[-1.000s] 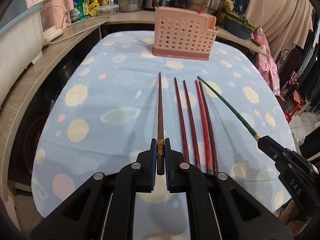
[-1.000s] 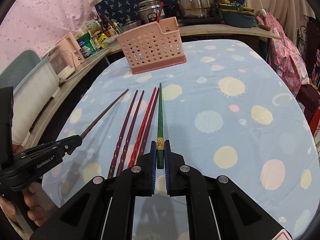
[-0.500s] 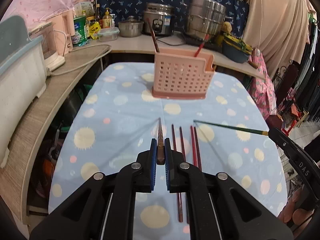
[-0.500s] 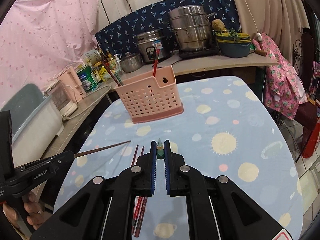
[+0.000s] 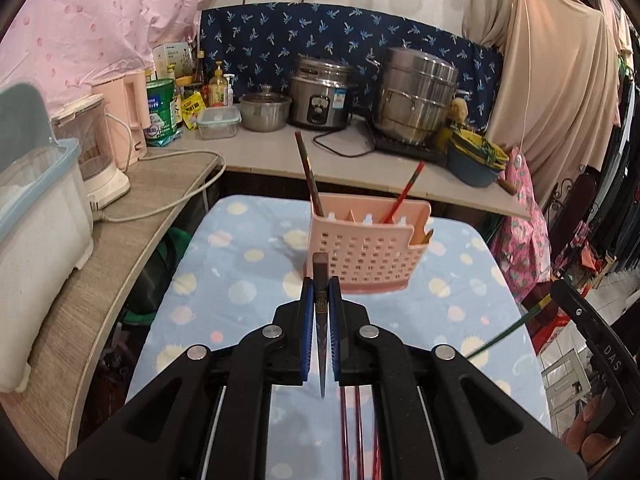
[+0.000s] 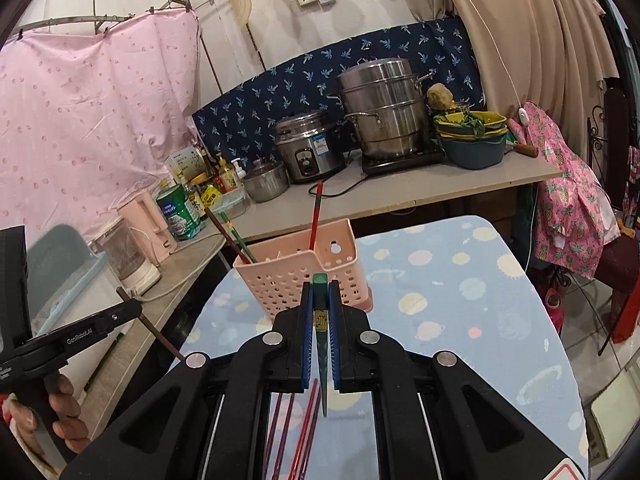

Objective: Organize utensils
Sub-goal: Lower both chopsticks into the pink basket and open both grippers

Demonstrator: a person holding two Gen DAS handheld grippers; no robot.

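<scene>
"GenRoboAI" marks left claw, "DAS" right claw

A dark brown chopstick stands nearly upright, thick end up, clamped between blue pads. A green chopstick stands the same way (gold band near its top). The pink perforated holder sits on the spotted cloth with a brown, a green and a red stick leaning inside. Four red chopsticks lie flat on the cloth.
</scene>
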